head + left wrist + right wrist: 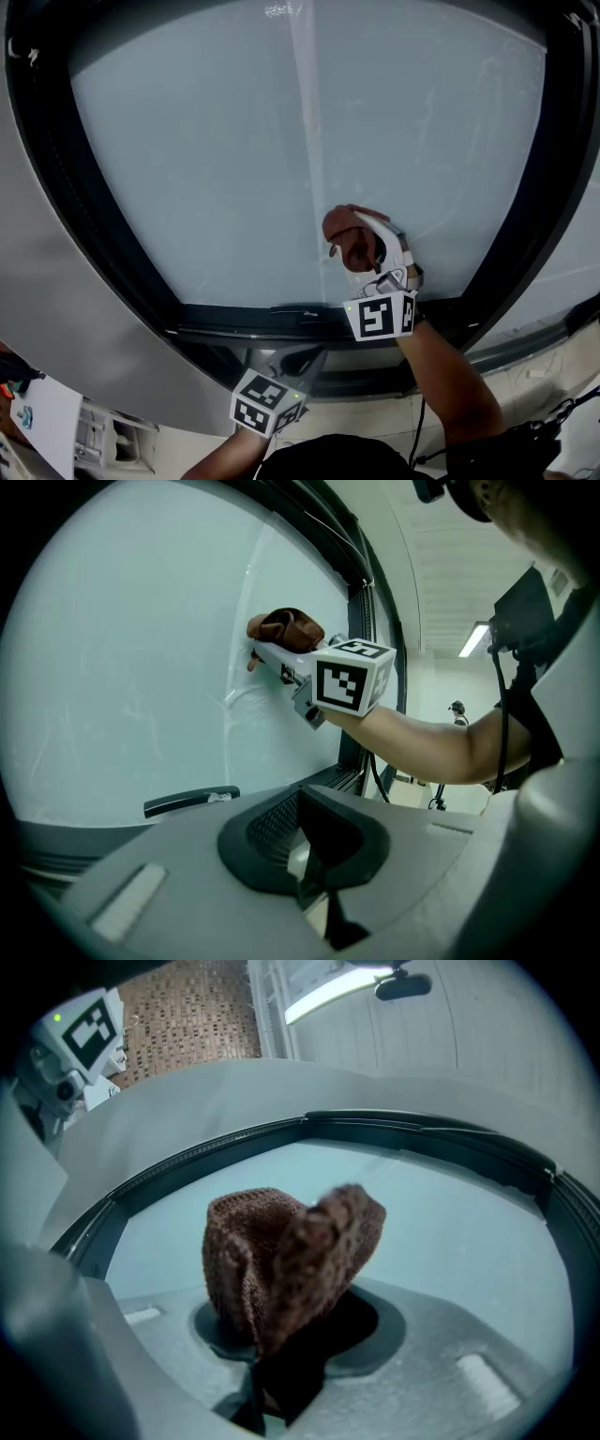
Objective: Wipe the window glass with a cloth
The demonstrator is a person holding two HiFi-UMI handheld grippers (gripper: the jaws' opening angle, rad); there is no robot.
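Big pane of window glass (234,141) in a dark frame (112,234), faint streaks running down the middle. The right gripper (361,234) is clamped on a brown knitted cloth (342,246) and pressing it against the lower part of the glass, just above the bottom frame rail. The left gripper (298,364) hangs lower down, below the frame, jaws together with nothing in them.

A dark frame (112,234) rims what I face, a black handle (192,800) lying near its lower rail. A strip light (476,639) glows overhead; a white sheet (49,422) sits at my lower left
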